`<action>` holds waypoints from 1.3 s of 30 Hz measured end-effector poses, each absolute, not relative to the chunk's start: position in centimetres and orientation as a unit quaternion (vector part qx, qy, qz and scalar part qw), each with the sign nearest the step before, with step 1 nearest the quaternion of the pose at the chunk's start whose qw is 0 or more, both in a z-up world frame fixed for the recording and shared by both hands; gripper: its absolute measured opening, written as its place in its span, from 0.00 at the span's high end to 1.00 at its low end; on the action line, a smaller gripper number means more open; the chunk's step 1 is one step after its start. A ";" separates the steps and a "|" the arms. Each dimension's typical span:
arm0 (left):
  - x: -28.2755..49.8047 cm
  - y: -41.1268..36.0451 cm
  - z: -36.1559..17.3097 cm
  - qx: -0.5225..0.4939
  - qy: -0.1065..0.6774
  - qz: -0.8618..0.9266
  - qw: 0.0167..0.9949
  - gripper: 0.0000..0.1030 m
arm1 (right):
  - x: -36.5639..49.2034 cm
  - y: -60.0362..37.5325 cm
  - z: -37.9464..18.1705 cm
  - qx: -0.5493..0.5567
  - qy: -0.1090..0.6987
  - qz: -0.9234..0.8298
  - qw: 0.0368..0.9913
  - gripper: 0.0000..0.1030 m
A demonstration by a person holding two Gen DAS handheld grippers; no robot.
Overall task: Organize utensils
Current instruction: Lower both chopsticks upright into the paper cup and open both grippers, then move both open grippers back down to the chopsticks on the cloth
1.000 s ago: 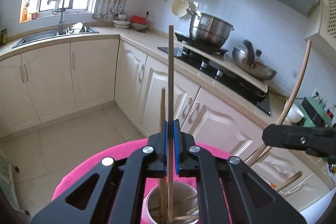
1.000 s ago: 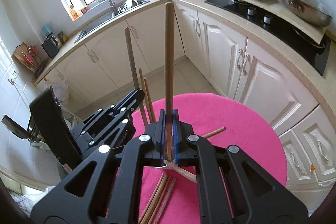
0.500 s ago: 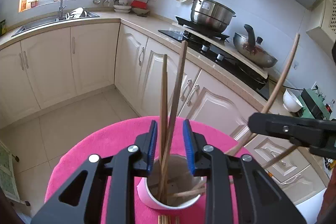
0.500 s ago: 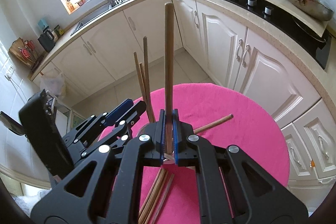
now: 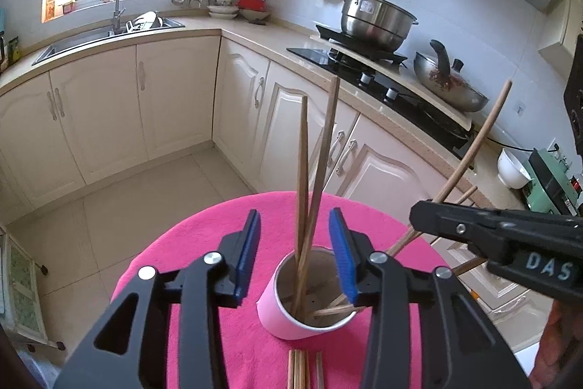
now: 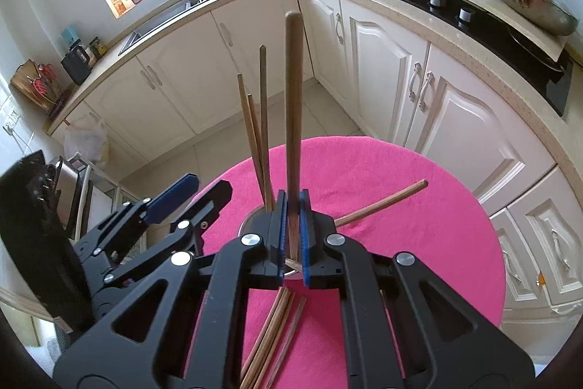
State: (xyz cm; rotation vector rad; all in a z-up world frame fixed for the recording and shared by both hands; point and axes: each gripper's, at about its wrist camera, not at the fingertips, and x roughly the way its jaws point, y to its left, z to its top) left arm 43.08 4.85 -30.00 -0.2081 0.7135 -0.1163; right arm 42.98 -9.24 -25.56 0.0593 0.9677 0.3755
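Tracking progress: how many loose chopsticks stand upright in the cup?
3, bunched in the cup, left of the held chopstick in the right gripper: left one, shorter middle one, tallest one. Others leaning low may be hidden.

Pink cup (image 5: 280,316), upright, just below and ahead of open left gripper (image 5: 295,254); wooden chopsticks (image 5: 309,177) leaning inside, rising between its pads untouched. One chopstick (image 6: 292,119) clamped upright in right gripper (image 6: 292,236). Loose chopsticks (image 6: 271,334) flat beneath it.
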 end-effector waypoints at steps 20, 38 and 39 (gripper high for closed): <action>39.3 6.9 -27.3 -0.107 0.345 -0.057 0.931 0.53 | 39.0 -9.6 -23.0 0.038 0.425 0.147 0.892 0.57; 35.2 3.5 -38.5 -0.017 0.528 -0.100 0.843 0.52 | 31.0 -15.2 -29.2 0.057 0.488 0.060 0.869 0.53; 35.1 3.0 -39.5 -0.003 0.540 -0.102 0.835 0.52 | 30.7 -15.3 -30.4 0.065 0.502 0.060 0.860 0.53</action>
